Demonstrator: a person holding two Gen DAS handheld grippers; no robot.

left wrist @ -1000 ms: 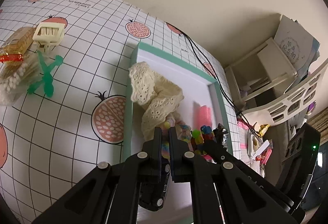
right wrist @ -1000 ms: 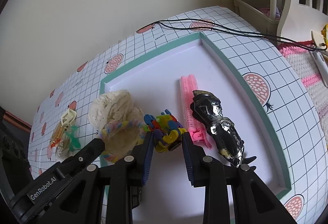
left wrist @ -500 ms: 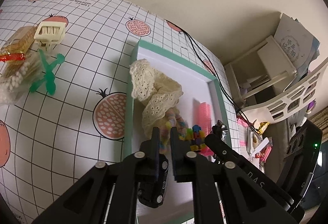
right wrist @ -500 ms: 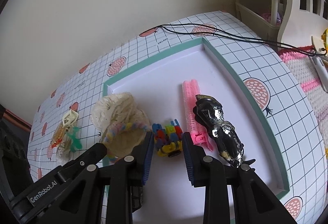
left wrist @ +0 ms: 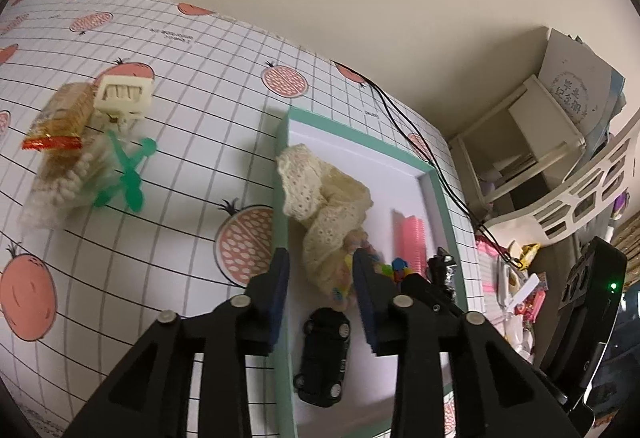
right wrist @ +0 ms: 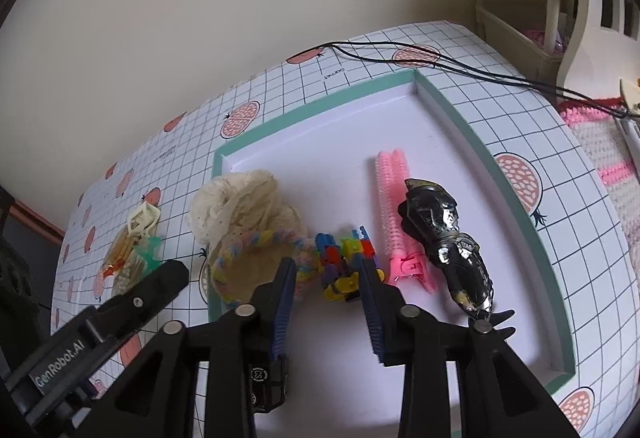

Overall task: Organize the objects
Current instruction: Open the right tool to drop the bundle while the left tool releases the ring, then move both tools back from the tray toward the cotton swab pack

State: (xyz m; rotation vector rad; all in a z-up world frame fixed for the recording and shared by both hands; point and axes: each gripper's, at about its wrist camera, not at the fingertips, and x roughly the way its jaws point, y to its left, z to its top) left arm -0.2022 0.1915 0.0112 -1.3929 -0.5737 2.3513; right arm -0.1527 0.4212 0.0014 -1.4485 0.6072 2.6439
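Observation:
A white tray with a green rim [left wrist: 436,197] holds a cream lace cloth [left wrist: 324,197], a pastel braided loop [right wrist: 256,250], a colourful brick toy [right wrist: 344,262], a pink hair clip [right wrist: 394,205], a dark metallic figure [right wrist: 444,246] and a black toy car [left wrist: 324,354]. My left gripper [left wrist: 320,274] hangs open over the tray's left edge, with the cloth and the loop just beyond its fingers. My right gripper [right wrist: 326,278] is open too, and the brick toy lies loose at its fingertips.
Left of the tray, on the grid-patterned tablecloth [left wrist: 180,141], lie a cream claw clip [left wrist: 124,93], a green crossed piece [left wrist: 128,173], a bag of cotton swabs [left wrist: 60,189] and an amber packet [left wrist: 68,113]. A black cable [right wrist: 440,65] runs behind the tray. White shelves [left wrist: 532,141] stand to the right.
My left gripper was shut on the pastel loop and has now opened, leaving it on the cloth. The right gripper stayed open and drew back slightly from the brick toy.

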